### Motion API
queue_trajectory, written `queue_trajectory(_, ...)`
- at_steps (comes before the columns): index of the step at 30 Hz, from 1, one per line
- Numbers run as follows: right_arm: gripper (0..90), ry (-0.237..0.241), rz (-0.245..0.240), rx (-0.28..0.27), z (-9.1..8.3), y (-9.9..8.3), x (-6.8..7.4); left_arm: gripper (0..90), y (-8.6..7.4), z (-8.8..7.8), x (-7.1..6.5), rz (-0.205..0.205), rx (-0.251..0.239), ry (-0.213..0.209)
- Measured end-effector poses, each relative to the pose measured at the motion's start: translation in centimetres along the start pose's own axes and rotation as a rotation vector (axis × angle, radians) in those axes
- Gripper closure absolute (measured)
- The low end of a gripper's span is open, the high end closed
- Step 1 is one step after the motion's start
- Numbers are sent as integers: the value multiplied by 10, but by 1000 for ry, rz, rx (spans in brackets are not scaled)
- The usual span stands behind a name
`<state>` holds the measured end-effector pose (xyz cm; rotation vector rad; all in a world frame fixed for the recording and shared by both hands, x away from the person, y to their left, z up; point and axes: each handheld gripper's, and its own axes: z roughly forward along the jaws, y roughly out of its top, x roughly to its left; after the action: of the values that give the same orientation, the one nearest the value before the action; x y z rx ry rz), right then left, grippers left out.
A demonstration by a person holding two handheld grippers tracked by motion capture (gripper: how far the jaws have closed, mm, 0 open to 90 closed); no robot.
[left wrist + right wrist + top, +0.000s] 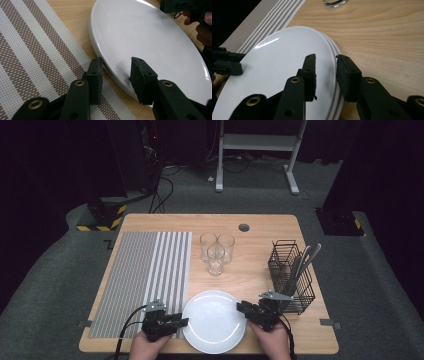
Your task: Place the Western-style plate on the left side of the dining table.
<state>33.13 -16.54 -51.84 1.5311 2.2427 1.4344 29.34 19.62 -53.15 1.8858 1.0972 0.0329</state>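
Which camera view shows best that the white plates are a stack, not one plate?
The right gripper view: the stacked plates show several separate rims between the right gripper jaws. The left gripper view hints at layered rims; the high view shows one white disc.

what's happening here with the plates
A person works a claw in each hand at a stack of white plates on the wooden table. The left claw straddles the stack's left rim, the right claw its right rim. The stack hasn't been lifted yet; a striped placemat lies beside it.
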Motion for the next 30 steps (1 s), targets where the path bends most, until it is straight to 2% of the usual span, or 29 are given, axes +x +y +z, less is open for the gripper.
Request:
queue_trajectory(11, 676, 10, 2, -5, 4, -2, 4, 628, 1, -3, 3, -11, -11, -1)
queue_trajectory(22, 640, 23, -15, -14, 7, -3, 6, 601, 1, -2, 1, -1, 0, 4)
queue_trajectory(30, 621, 37, -31, 10, 16, -6, 10, 650, 2, -9, 6, -27, -21, 5)
